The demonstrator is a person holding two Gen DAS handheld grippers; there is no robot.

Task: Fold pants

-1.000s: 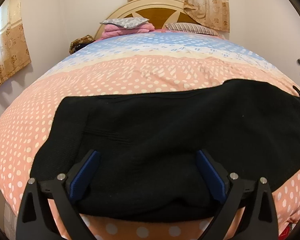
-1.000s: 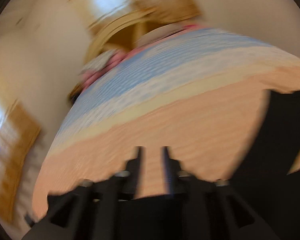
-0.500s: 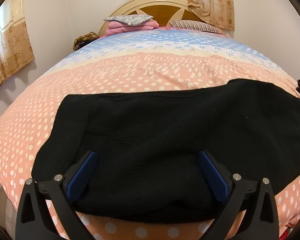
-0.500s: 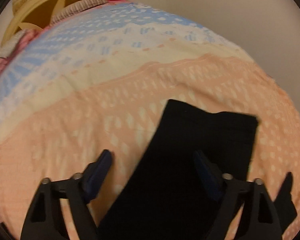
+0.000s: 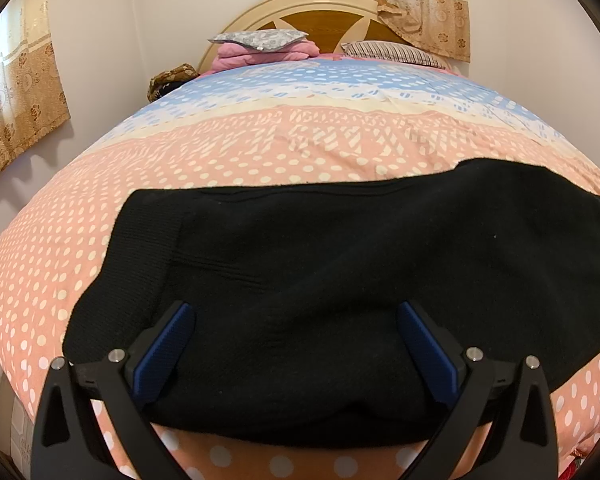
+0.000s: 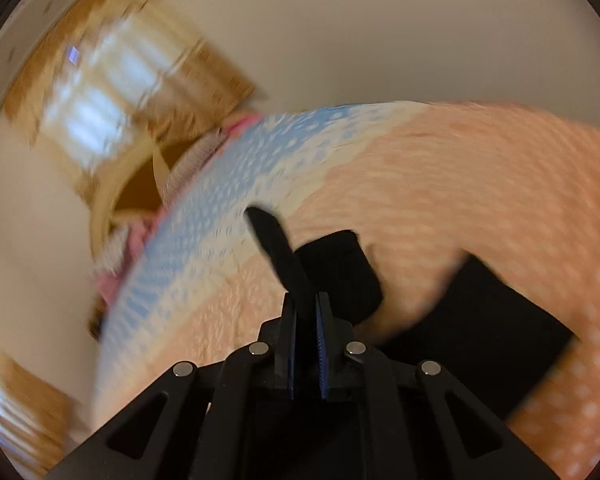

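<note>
While the left gripper (image 5: 292,344) is hovering with its jaws spread wide over the near edge of the black pants (image 5: 340,280), the right gripper (image 6: 306,312) is doing the real work. Half a second ago its blue pads stood apart on either side of a leg end; they have just been closing, and now they are nearly together, pinching a thin strip of the dark cloth that is sticking up and away from the fingertips. The right wrist view is smearing as the hand sweeps and rolls — a sign the pinched end is being carried, not merely gripped.

On the left side nothing is changing: the pants are lying flat across the foot of the dotted pink bedspread (image 5: 220,152), waist end towards the left of that view, and the open pads are touching no cloth that I can make out.

For the task this probably means the fold is beginning: the leg end is coming off the bed and, judging by the sweep, is heading back over the rest of the garment. The thin pinch is the weak point — a fast swing could be pulling the cloth free before it lands.
</note>
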